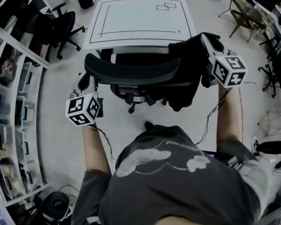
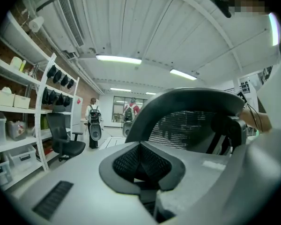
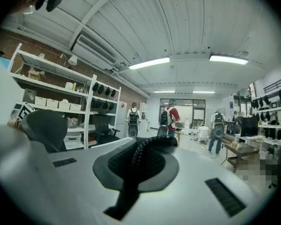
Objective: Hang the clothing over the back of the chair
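Note:
A black office chair stands in front of me, its curved backrest [image 1: 131, 74] running across the middle of the head view. Black clothing [image 1: 187, 78] hangs bunched at the backrest's right end, down over the seat side. My right gripper [image 1: 209, 42] is shut on it; in the right gripper view a ridge of dark knit cloth [image 3: 152, 144] sits pinched at the right gripper [image 3: 140, 161]. My left gripper [image 1: 84, 82] is at the backrest's left end. In its own view the left gripper [image 2: 141, 161] looks shut and bare, with the backrest [image 2: 192, 107] close ahead on the right.
A white table [image 1: 140, 18] stands just beyond the chair. Shelving with bins [image 1: 14, 102] lines the left side, with another black office chair [image 1: 61, 27] by it. Wooden folding furniture [image 1: 243, 13] is at the far right. People with backpacks [image 3: 168, 116] stand in the distance.

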Action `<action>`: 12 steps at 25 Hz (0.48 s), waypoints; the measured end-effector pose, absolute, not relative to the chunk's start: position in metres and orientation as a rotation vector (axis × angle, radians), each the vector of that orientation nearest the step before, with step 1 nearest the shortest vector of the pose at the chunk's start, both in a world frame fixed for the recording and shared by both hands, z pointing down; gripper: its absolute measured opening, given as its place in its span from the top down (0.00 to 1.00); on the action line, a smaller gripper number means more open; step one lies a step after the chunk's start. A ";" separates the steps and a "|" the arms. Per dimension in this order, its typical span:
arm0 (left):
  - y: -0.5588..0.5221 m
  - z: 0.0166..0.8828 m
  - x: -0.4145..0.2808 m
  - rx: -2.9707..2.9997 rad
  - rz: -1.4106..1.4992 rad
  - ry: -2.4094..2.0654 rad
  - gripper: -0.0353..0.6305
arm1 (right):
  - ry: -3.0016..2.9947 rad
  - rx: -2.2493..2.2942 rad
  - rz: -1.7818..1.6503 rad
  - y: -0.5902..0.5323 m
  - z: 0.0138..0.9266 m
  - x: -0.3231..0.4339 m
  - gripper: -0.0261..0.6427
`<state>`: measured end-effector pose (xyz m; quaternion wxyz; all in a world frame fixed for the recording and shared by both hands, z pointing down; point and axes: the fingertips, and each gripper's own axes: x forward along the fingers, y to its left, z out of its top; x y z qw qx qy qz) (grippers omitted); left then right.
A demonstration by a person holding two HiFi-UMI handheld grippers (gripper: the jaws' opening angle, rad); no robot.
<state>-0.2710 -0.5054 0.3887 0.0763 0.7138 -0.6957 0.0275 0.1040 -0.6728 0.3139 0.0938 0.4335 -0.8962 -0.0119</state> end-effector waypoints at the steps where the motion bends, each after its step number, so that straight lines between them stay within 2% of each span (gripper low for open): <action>1: -0.508 0.386 -0.274 2.130 0.082 -2.098 0.94 | -2.679 1.257 -0.045 -0.679 0.310 0.093 0.97; 12: -0.525 0.367 -0.300 2.044 0.071 -2.218 0.94 | -2.923 0.904 -0.144 -0.706 0.252 -0.014 0.97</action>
